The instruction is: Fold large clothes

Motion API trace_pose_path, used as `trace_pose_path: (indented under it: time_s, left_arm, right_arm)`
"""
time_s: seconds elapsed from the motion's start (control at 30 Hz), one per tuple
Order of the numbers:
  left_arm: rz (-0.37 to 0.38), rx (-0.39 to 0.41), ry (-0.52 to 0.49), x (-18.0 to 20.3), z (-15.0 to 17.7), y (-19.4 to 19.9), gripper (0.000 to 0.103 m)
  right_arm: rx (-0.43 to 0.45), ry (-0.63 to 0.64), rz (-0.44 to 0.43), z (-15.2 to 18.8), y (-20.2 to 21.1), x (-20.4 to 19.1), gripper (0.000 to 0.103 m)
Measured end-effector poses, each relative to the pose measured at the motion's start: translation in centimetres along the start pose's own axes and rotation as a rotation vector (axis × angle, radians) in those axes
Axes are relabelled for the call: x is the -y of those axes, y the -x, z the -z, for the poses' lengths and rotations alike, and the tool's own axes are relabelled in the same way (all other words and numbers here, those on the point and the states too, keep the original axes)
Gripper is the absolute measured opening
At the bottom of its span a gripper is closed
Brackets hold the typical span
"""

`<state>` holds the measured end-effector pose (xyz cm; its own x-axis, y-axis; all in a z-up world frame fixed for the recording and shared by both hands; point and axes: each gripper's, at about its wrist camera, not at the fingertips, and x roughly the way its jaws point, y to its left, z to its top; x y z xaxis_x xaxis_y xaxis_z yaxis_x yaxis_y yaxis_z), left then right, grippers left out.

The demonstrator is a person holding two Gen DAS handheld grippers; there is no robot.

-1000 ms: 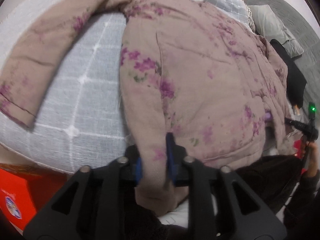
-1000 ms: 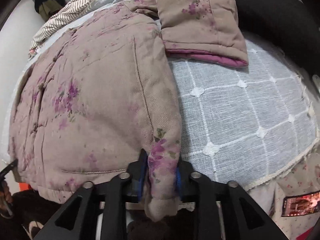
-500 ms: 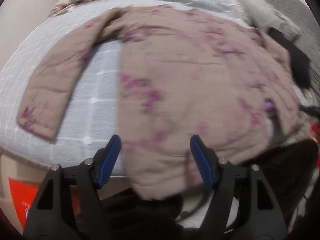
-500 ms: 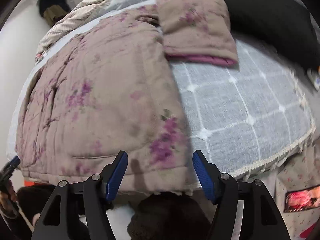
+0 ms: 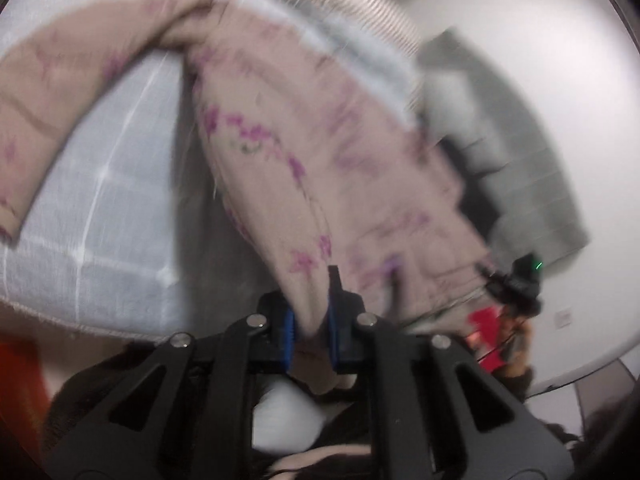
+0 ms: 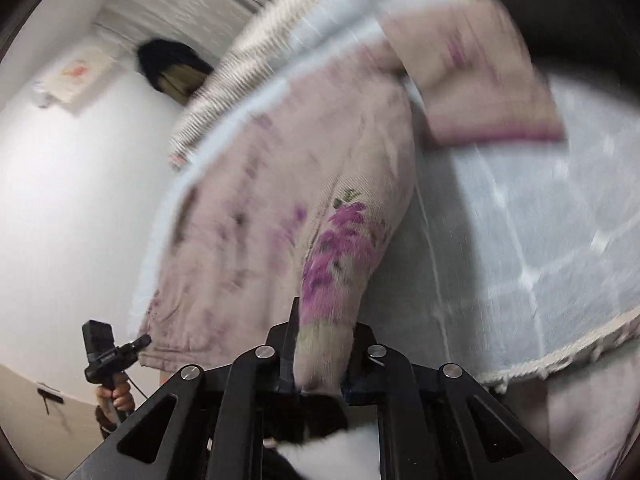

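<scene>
Left wrist view: the left tongs (image 5: 310, 334) are closed tight on the hem corner of the floral padded jacket (image 5: 320, 152), which rises off the white checked bedspread (image 5: 100, 208); one sleeve (image 5: 52, 92) trails left. In the right wrist view, the right tongs (image 6: 320, 356) pinch the jacket's other hem corner (image 6: 332, 256), folded sleeve (image 6: 480, 80) beyond.

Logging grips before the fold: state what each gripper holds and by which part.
Left gripper and right gripper are both shut on the floral padded jacket, each pinching a bottom hem corner.
</scene>
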<state>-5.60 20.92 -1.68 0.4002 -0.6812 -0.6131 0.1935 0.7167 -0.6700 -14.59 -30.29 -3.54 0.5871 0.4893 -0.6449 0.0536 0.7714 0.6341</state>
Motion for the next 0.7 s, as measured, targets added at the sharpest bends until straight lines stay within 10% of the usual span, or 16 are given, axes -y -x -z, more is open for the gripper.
trace_pose_path:
  time_s: [0.1,0.33,0.47,0.53,0.7]
  left_arm:
    - [-0.015,0.032,-0.014,0.7,0.1,1.4,0.014]
    - [-0.477,-0.21,-0.097,-2.5,3.9,-6.4,0.026]
    - [-0.539,-0.106,-0.158,-0.7,3.7,-4.9,0.038]
    - [-0.58,-0.036,-0.221,0.7,3.3,-3.9,0.063]
    - [-0.566,0.061,-0.332,2.3,1.5,-4.6,0.072]
  right_arm:
    - [0.086,0.045,0.027,-1.1,3.3,-1.9,0.012]
    - [-0.153,0.04,0.422,0.2,-3.5,2.3,0.021]
    - [-0.14,0.076,0.555,0.4,-4.3,2.2,0.049]
    - [-0.075,0.12,0.619,-0.1,-3.2,1.1,0.058]
    - [0.021,0.218,0.564,-0.4,-2.4,-2.2,0.067]
